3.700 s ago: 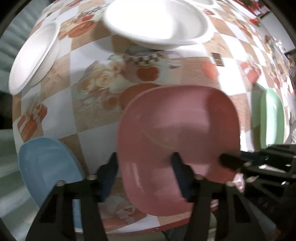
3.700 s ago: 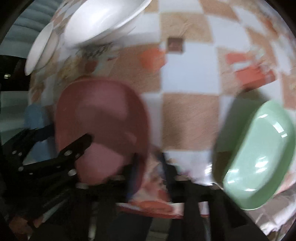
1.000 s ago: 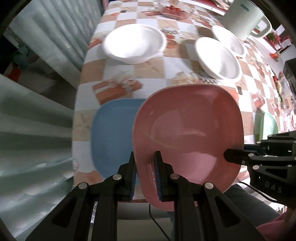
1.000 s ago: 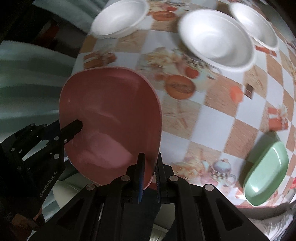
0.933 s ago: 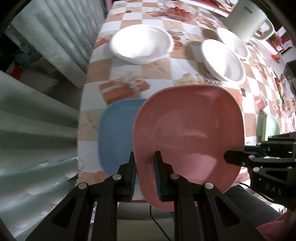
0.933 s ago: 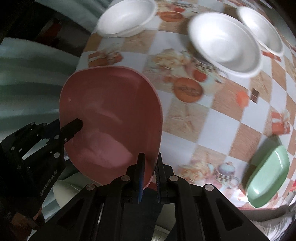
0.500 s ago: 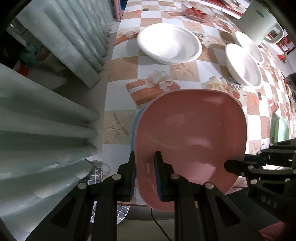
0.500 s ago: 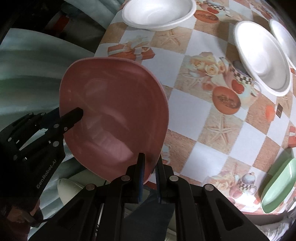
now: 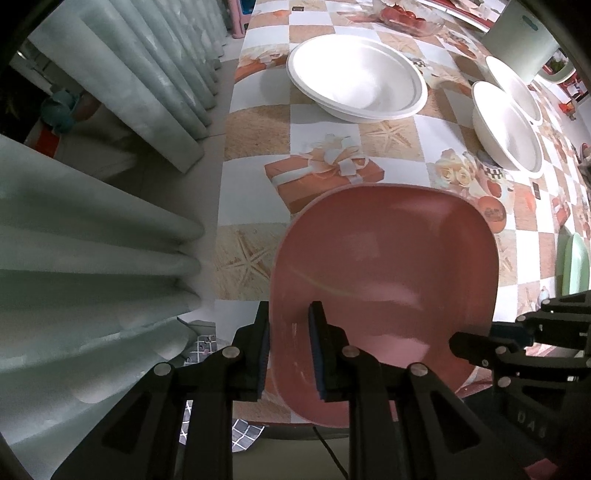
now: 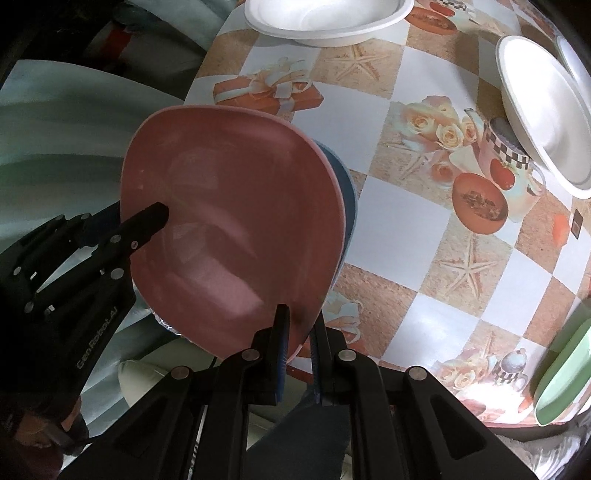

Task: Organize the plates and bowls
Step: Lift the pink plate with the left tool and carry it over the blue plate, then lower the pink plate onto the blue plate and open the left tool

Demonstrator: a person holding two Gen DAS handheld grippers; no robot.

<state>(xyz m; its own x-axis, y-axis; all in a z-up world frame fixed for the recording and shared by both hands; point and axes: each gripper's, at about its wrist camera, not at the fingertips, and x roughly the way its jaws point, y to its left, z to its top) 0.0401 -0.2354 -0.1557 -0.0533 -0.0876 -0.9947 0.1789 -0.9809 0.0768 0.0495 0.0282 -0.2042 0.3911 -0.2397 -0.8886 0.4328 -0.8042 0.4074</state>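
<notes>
Both grippers hold a pink square plate (image 9: pixel 384 280) by opposite rims, over the table's near left corner. My left gripper (image 9: pixel 290 343) is shut on its left rim and points straight down. My right gripper (image 10: pixel 299 343) is shut on the other rim (image 10: pixel 236 229). Each gripper's finger shows in the other's view: the right finger (image 9: pixel 461 339) and the left finger (image 10: pixel 159 214). A blue plate (image 10: pixel 349 195) lies right under the pink one, with only its right edge showing. It is hidden in the left wrist view.
White bowls (image 9: pixel 354 77) (image 9: pixel 506 125) (image 9: pixel 513 88) stand farther back on the patterned tablecloth (image 9: pixel 255 122). A green plate (image 10: pixel 561 373) lies at the near right edge. Pale curtains (image 9: pixel 92 221) hang close on the left. A pale green pot (image 9: pixel 524 37) and a glass dish (image 9: pixel 406 18) stand at the back.
Both grippers have carried the pink plate left across the table and slightly down. It now covers the blue plate, which showed beside it a second ago.
</notes>
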